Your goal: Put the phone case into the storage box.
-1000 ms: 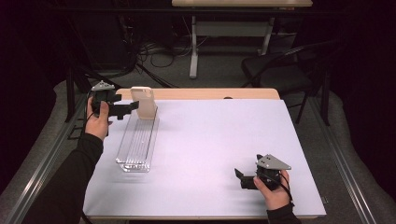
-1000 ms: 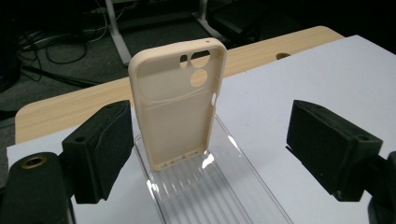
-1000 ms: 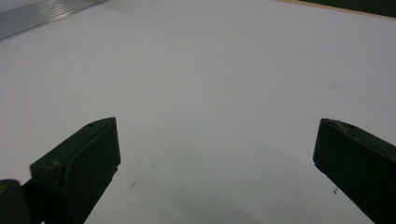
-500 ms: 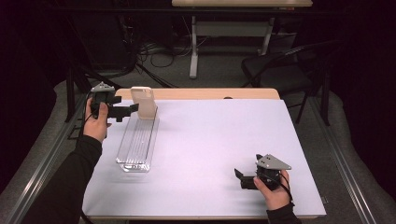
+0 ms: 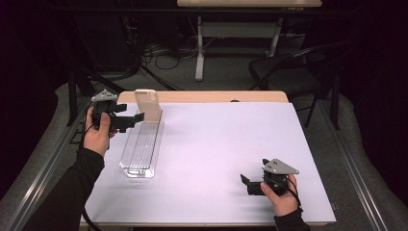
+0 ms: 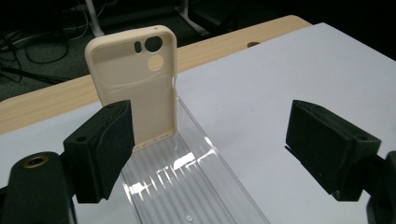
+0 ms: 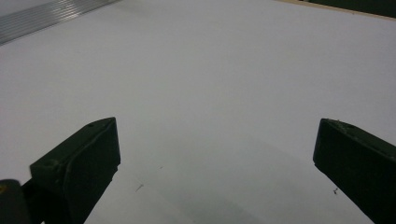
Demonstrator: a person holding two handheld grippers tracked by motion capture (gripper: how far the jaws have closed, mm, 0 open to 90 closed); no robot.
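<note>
High view: my left gripper (image 5: 136, 118) is at the table's (image 5: 216, 159) far left corner, jaws spread and holding nothing, pointing at the cream phone case (image 5: 147, 106). Case stands upright at the far end of a clear plastic tray (image 5: 140, 153), which lies lengthwise on the white table cover. Gripper tips sit just beside the case's left edge; contact I cannot tell from here. My right gripper (image 5: 246, 184) rests low near the table's front right, jaws apart, nothing between them, well apart from tray and case.

Left gripper view: phone case (image 6: 135, 86) upright, open inner side facing me, camera cutouts at top, bottom edge inside the tray (image 6: 196, 186). My left gripper (image 6: 224, 149) is released, jaws wide. One jaw overlaps the case's lower left corner in the picture; the other is well off to the side over bare table (image 6: 280, 70). Case is not between the jaws.

Right gripper view: my right gripper (image 7: 217, 168) is open wide, bare white table (image 7: 210, 70) between the jaws. Ribbed clear strip in the top left corner, too little visible to tell what it is.
</note>
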